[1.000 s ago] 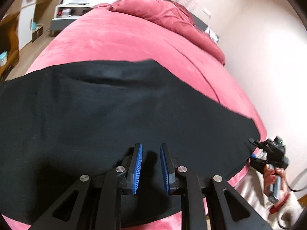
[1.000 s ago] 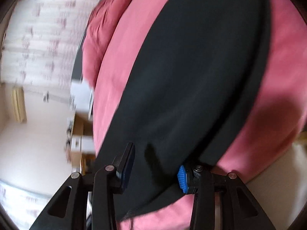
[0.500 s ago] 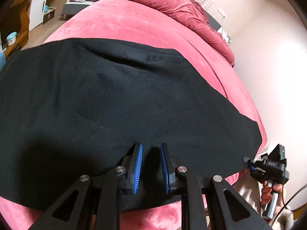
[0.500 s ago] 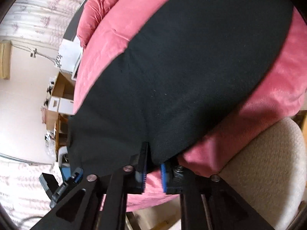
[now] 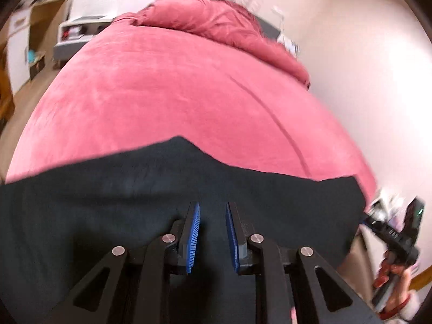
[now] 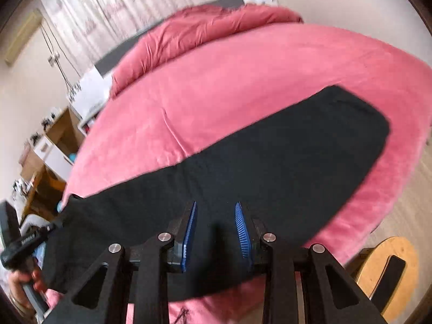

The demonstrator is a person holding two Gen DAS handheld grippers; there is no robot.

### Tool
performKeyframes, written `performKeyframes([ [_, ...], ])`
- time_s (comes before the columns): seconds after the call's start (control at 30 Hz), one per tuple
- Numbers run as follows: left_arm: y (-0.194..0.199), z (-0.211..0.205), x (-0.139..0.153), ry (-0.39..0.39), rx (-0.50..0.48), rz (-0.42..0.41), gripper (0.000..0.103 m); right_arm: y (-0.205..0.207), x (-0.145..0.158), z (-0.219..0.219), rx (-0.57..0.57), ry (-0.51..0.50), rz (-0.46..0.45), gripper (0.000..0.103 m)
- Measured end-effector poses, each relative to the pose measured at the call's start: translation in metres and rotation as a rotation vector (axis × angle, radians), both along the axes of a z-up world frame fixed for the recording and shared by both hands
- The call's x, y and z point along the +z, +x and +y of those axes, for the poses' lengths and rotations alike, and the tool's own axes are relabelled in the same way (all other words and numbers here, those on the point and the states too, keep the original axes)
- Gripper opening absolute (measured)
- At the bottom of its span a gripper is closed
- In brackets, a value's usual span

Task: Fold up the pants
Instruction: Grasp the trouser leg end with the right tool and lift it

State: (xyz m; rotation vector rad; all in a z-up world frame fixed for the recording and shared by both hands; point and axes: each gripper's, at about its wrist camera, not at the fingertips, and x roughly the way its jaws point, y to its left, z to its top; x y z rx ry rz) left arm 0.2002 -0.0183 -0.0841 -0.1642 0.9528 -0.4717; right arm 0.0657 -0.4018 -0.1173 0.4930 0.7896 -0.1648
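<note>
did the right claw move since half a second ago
Yes. The right claw has lifted off the near edge of the black pants and rolled level; its jaws are opening with nothing gripped. The pink bedspread now fills its view.

Both grippers are pointed steeply downward. The left gripper (image 5: pixel 212 232) is held with a narrow gap between its pads, nothing pinched. The right gripper (image 6: pixel 216 233) is being opened, its gap empty.
</note>
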Motion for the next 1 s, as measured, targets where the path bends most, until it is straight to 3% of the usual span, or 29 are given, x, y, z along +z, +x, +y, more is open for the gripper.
performKeyframes([
  [0.07, 0.020, -0.011, -0.007, 0.066, -0.001, 0.001, 0.020, 0.017, -0.013, 0.002, 0.015, -0.032, 0.044, 0.031],
  [0.2, 0.058, -0.013, -0.023, 0.107, 0.056, 0.030, 0.020, 0.037, -0.035, 0.003, 0.014, -0.055, 0.115, 0.031],
  [0.3, 0.075, 0.002, -0.045, 0.038, 0.108, 0.091, 0.020, 0.039, -0.044, -0.001, -0.001, -0.044, 0.119, 0.030],
  [0.4, 0.073, 0.011, -0.052, -0.018, 0.113, 0.050, 0.019, 0.028, -0.048, -0.005, -0.008, -0.021, 0.111, 0.030],
  [0.5, 0.059, 0.014, -0.055, 0.002, 0.079, -0.011, 0.018, 0.028, -0.047, -0.012, -0.022, 0.025, 0.092, 0.030],
  [0.6, 0.039, 0.019, -0.053, 0.010, 0.088, -0.022, 0.019, 0.025, -0.041, -0.013, -0.034, 0.071, 0.061, 0.030],
  [0.8, -0.010, 0.027, -0.060, 0.049, 0.107, -0.046, 0.024, -0.013, -0.041, -0.038, -0.133, 0.273, -0.015, 0.030],
  [0.9, -0.028, 0.027, -0.056, 0.081, 0.112, -0.080, 0.024, -0.034, -0.043, -0.054, -0.197, 0.316, -0.029, 0.030],
  [1.0, -0.041, 0.030, -0.057, 0.065, 0.138, -0.075, 0.026, -0.052, -0.043, -0.069, -0.242, 0.326, -0.034, 0.030],
])
